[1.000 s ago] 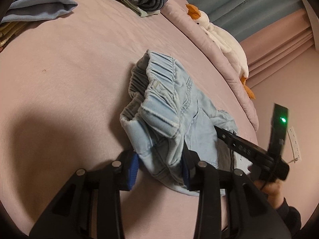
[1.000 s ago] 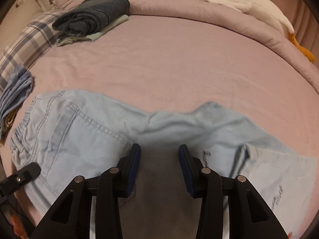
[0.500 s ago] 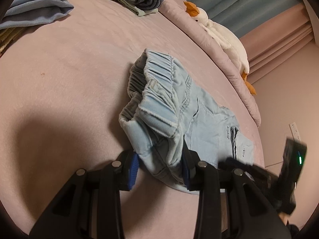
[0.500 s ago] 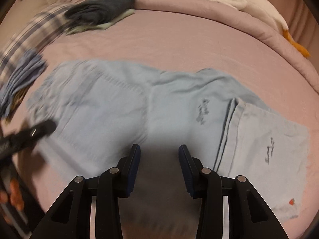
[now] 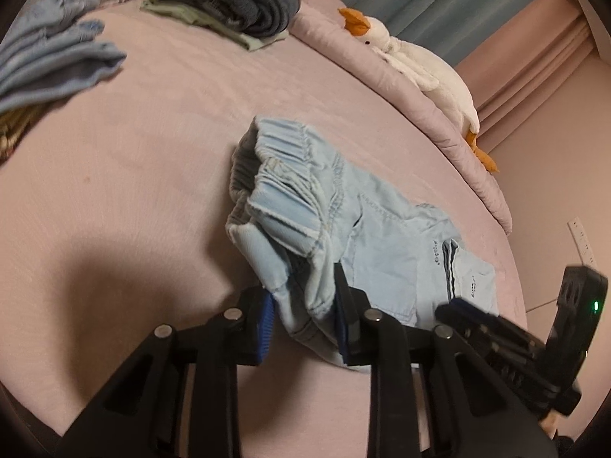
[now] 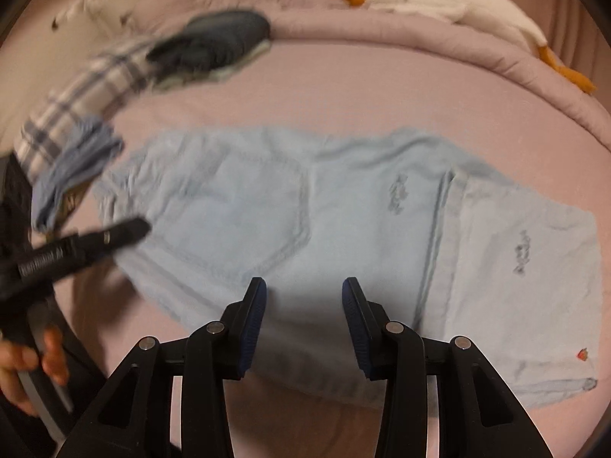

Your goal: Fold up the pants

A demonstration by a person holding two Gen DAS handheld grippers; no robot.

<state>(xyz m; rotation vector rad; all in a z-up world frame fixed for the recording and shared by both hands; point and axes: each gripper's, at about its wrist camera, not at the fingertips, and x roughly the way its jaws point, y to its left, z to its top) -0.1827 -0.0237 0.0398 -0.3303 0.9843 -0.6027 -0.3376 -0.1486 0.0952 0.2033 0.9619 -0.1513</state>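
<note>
Light blue denim pants (image 6: 305, 221) lie on the pink bed, legs folded back over themselves at the right. In the left wrist view my left gripper (image 5: 303, 313) has the bunched elastic waistband of the pants (image 5: 290, 206) between its blue pads and lifts it a little off the bed. My right gripper (image 6: 303, 316) is open and empty, held above the near edge of the pants by the back pocket. The right gripper also shows at the lower right of the left wrist view (image 5: 450, 307). The left gripper's fingers (image 6: 114, 234) show at the left of the right wrist view.
A folded dark garment stack (image 5: 236, 0) lies at the far side of the bed, folded blue clothes (image 5: 49, 68) at the far left. A white goose plush (image 5: 412, 61) rests on the rolled duvet along the right edge. A plaid pillow (image 6: 84, 99) lies at the left.
My right gripper has pulled back and up from the pants, so more of them shows. My left gripper keeps its grip on the waistband and has shifted slightly.
</note>
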